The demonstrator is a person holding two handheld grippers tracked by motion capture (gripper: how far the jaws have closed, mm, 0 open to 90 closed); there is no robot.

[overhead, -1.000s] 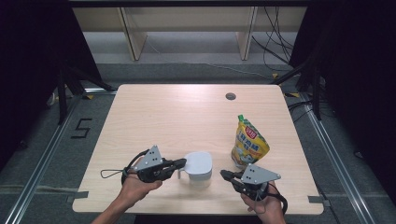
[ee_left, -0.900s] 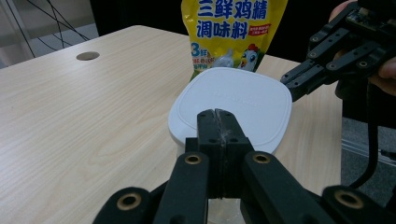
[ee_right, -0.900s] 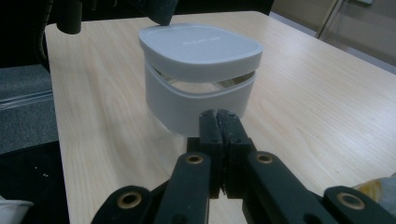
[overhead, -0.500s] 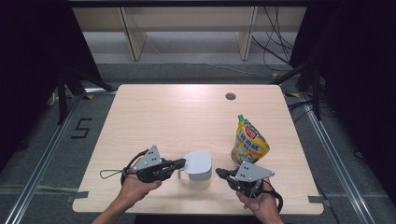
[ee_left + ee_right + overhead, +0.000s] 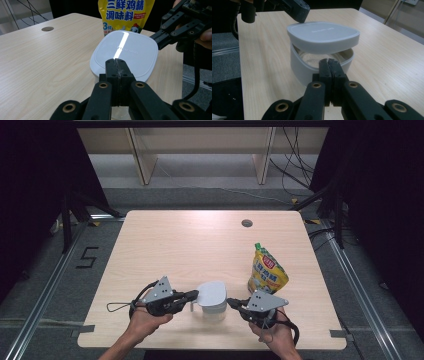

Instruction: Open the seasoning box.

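A white container (image 5: 212, 309) with a pale grey lid (image 5: 212, 293) stands near the table's front edge. In the right gripper view the lid (image 5: 322, 33) sits ajar above the body (image 5: 299, 66), and pale powder shows in the gap. My left gripper (image 5: 193, 295) is shut, its tips at the lid's left edge (image 5: 125, 53). My right gripper (image 5: 231, 302) is shut too, and its tips (image 5: 328, 61) are close to the container's right wall. A yellow seasoning pouch (image 5: 267, 272) stands behind the right gripper.
The light wooden table (image 5: 190, 245) has a round cable hole (image 5: 246, 223) at the back right. Its front edge runs just below both hands. Dark floor and metal rails surround the table, and a shelf unit (image 5: 200, 150) stands beyond it.
My right gripper has shifted slightly left, closer to the container. The left gripper and the container stayed where they were.
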